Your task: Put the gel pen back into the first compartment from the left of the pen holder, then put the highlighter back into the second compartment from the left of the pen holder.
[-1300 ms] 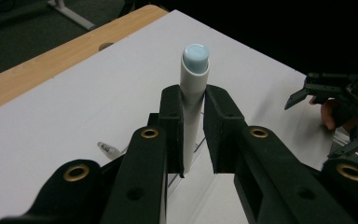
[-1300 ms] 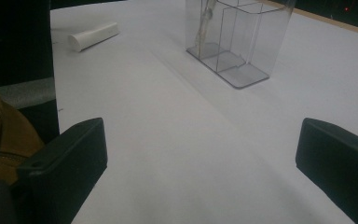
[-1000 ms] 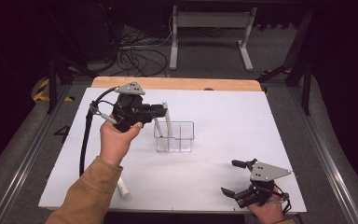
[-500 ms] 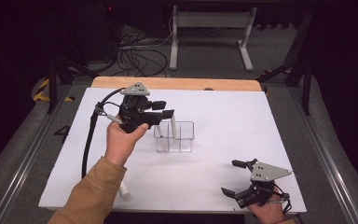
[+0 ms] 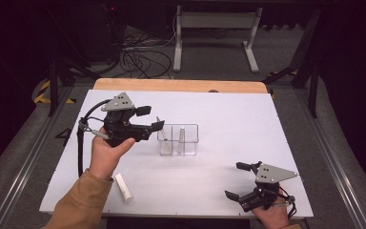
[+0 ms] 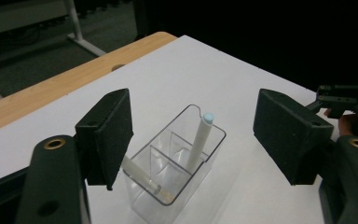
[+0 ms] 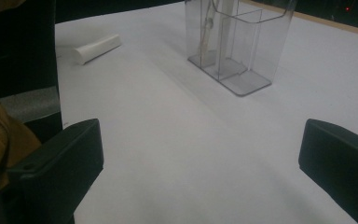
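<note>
A clear divided holder [image 5: 178, 140] stands mid-table. One white stick [image 5: 162, 133] leans in its left compartment, and a second white stick with a pale blue tip [image 5: 181, 133] stands in the middle one. My left gripper [image 5: 151, 118] hovers just left of the holder. Its jaws have just been opening and are open, with nothing between them. Looking along them in the left gripper view, the holder [image 6: 177, 163] with the leaning stick [image 6: 140, 175] lies beyond my left gripper [image 6: 198, 135]. My right gripper [image 5: 235, 180] rests open near the front right edge.
A short white tube [image 5: 124, 186] lies on the white tabletop beside the left forearm, and appears as the tube [image 7: 95, 48] in the right gripper view. A wooden strip [image 5: 181, 86] borders the table's far edge. Cables and a metal stand sit on the floor beyond.
The left gripper let go of the white stick, which now leans in the holder. Its jaws opened and it drew back to the left and slightly down. The right gripper stayed still.
</note>
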`<state>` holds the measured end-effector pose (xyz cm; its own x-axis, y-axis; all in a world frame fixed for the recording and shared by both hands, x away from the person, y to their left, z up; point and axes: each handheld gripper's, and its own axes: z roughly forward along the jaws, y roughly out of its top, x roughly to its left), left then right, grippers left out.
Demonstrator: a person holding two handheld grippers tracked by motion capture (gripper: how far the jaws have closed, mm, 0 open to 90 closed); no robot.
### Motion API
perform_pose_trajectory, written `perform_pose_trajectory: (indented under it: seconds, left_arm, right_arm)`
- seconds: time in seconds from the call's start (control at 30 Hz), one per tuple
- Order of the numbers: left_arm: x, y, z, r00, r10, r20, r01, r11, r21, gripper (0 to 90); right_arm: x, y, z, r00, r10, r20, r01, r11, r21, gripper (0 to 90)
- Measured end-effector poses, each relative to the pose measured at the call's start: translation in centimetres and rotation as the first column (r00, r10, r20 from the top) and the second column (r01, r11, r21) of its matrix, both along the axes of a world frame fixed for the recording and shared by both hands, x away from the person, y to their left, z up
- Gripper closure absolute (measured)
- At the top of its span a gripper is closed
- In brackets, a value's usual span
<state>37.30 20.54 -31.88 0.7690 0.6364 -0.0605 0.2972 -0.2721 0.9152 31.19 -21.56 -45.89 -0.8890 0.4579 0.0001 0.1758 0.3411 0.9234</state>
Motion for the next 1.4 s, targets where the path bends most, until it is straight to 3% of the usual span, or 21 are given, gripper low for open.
perform_pose_trajectory:
  seconds: [0.2, 0.47, 0.57, 0.7, 0.77, 0.97, 1.07, 1.17, 1.4]
  left_arm:
    - [-1.4, 1.1, -0.3, 0.9985, 0.017, 0.052, -0.018, 0.9998, 0.01, 23.0]
    - [-3.1, 3.2, -1.3, 0.9948, 0.05, 0.089, -0.049, 0.9986, -0.02, 16.3]
    - [-3.7, 4.0, -1.9, 0.9938, 0.06, 0.094, -0.058, 0.9981, -0.02, 15.9]
    - [-4.2, 4.9, -3.0, 0.9931, 0.072, 0.093, -0.07, 0.9973, -0.022, 15.3]
    - [-4.4, 5.3, -3.5, 0.9933, 0.072, 0.09, -0.07, 0.9972, -0.027, 15.2]
    - [-4.9, 6.3, -5.0, 0.9923, 0.088, 0.088, -0.087, 0.9962, -0.009, 15.1]
    - [-5.0, 6.8, -5.7, 0.9889, 0.119, 0.089, -0.119, 0.9929, -0.008, 14.5]
    - [-4.9, 7.2, -6.2, 0.9907, 0.116, 0.071, -0.115, 0.9933, -0.017, 14.5]
    - [-5.1, 8.0, -6.2, 0.9883, 0.135, 0.071, -0.134, 0.9908, -0.022, 14.5]
  right_arm:
    - [0.2, 0.0, 0.8, 0.9996, -0.028, 0.01, 0.027, 0.9979, 0.059, 0.0]
    - [0.7, 0.7, 1.6, 0.9897, -0.143, 0.004, 0.142, 0.9869, 0.076, 2.4]
    - [0.7, 1.1, 1.8, 0.9875, -0.157, 0.01, 0.157, 0.9862, 0.054, 2.7]
    - [0.8, 1.3, 2.1, 0.9913, -0.132, 0.002, 0.131, 0.99, 0.051, 3.3]
    - [0.8, 1.6, 2.3, 0.9925, -0.122, 0.003, 0.122, 0.9916, 0.044, 9.0]
    - [0.9, 2.9, 2.7, 0.9914, -0.115, 0.062, 0.114, 0.9934, 0.016, 15.6]
    - [1.1, 3.6, 2.9, 0.994, -0.102, 0.041, 0.102, 0.9948, 0.007, 17.4]
    - [1.4, 4.3, 3.1, 0.9967, -0.081, 0.011, 0.081, 0.9967, 0.004, 16.1]
    - [1.7, 4.9, 3.4, 0.9969, -0.079, -0.007, 0.079, 0.9969, 0.004, 11.3]
